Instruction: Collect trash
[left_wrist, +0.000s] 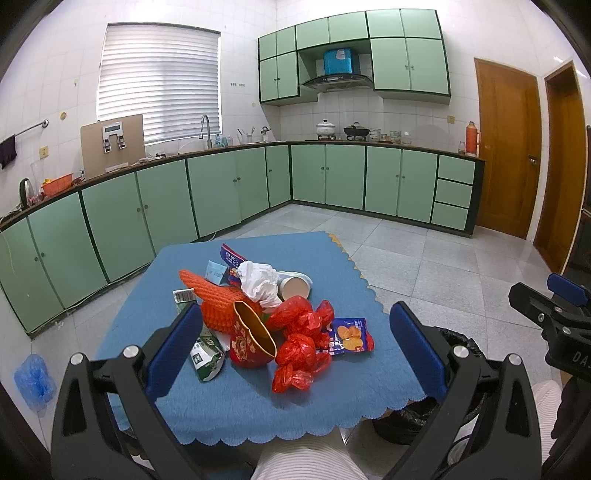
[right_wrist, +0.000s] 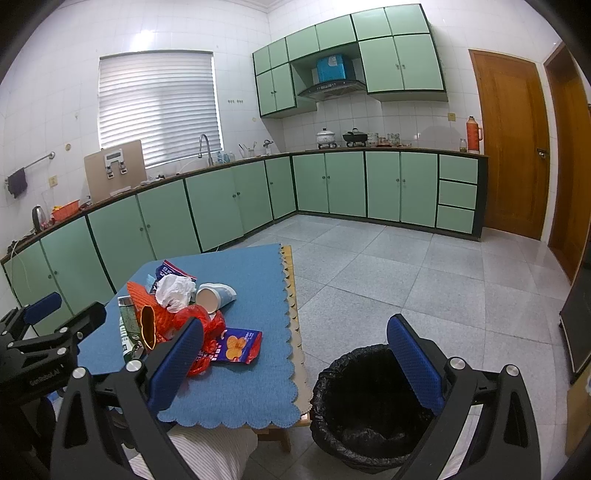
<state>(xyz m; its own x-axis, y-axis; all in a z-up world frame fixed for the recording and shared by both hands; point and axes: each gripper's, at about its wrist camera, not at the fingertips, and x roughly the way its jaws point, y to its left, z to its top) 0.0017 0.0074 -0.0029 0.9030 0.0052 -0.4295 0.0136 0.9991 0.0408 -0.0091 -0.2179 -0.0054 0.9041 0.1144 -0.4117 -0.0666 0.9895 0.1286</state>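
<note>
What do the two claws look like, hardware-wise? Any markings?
Both claws, left claw and right claw, share a build: black angular frames, silver bolts, blue textured finger pads. White lettering marks each body, only partly readable. The person wears pale striped fabric.

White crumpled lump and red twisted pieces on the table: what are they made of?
White lump: looks like tissue or thin paper, matte with soft creases. Red pieces: probably thin plastic film, glossy, with sharp shiny wrinkles and knotted twists.
</note>
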